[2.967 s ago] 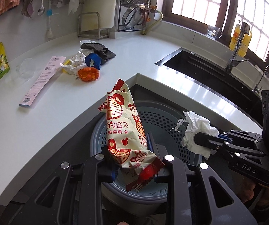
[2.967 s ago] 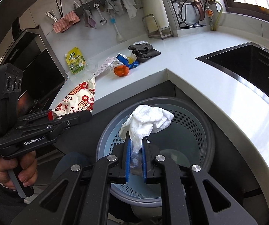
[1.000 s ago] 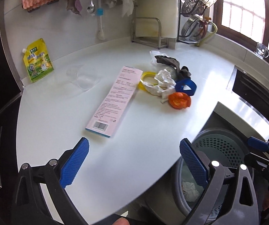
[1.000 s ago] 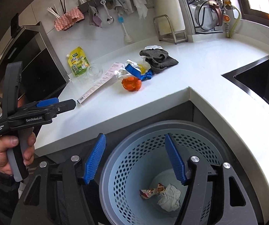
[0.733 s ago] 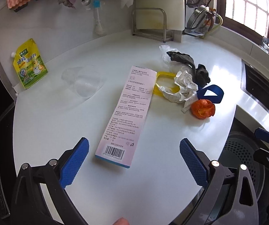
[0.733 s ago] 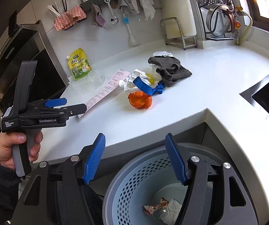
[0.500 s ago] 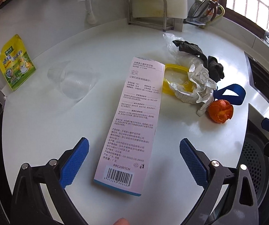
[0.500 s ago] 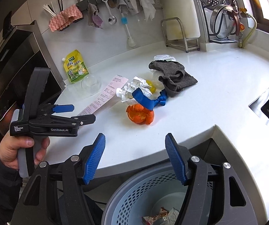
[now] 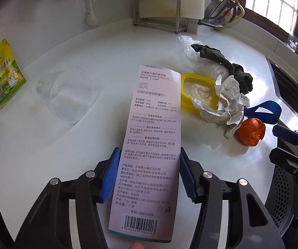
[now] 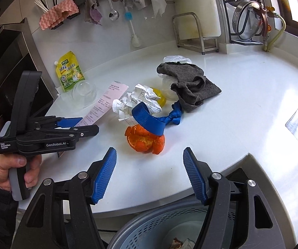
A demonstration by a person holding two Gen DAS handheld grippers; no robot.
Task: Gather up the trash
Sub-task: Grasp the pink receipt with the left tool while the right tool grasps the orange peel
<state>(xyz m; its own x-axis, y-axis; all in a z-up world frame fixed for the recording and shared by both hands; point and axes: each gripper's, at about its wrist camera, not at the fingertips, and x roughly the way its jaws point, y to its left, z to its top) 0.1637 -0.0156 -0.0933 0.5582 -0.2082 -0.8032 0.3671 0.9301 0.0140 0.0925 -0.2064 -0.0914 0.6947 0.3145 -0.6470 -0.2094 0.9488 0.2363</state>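
Straddling the near end of a long pink toothbrush package (image 9: 149, 155), the left gripper (image 9: 149, 175) has just been closing its jaws; the blue pads (image 9: 111, 174) now sit right at the card's two long edges. Whether they actually press on it I cannot tell for sure, but they look to be touching on both sides. The package lies flat on the white countertop (image 9: 65, 145), barcode end nearest, running away toward the wall. A person's hand (image 10: 9, 170) grips the handle of this tool at the left, seen from the right wrist view.

The right gripper (image 10: 149, 174) hangs with its jaws wide apart and nothing between them, above the counter's front edge. Below it is the rim of a grey perforated trash basket (image 10: 159, 224) with some scraps in the bottom.

Just beyond the open right jaws sits an orange peel (image 10: 145, 142), with a blue strap (image 10: 151, 120) draped onto it. Behind those lie a crumpled paper (image 10: 136, 99), a yellow lid (image 9: 188, 95) and a dark grey cloth (image 10: 190, 83), with a clear plastic bag (image 9: 192, 51) under its far end. To the left of the package rests a clear plastic cup (image 9: 68, 95) on its side, and farther left a yellow-green pouch (image 9: 2, 72) stands near the wall.
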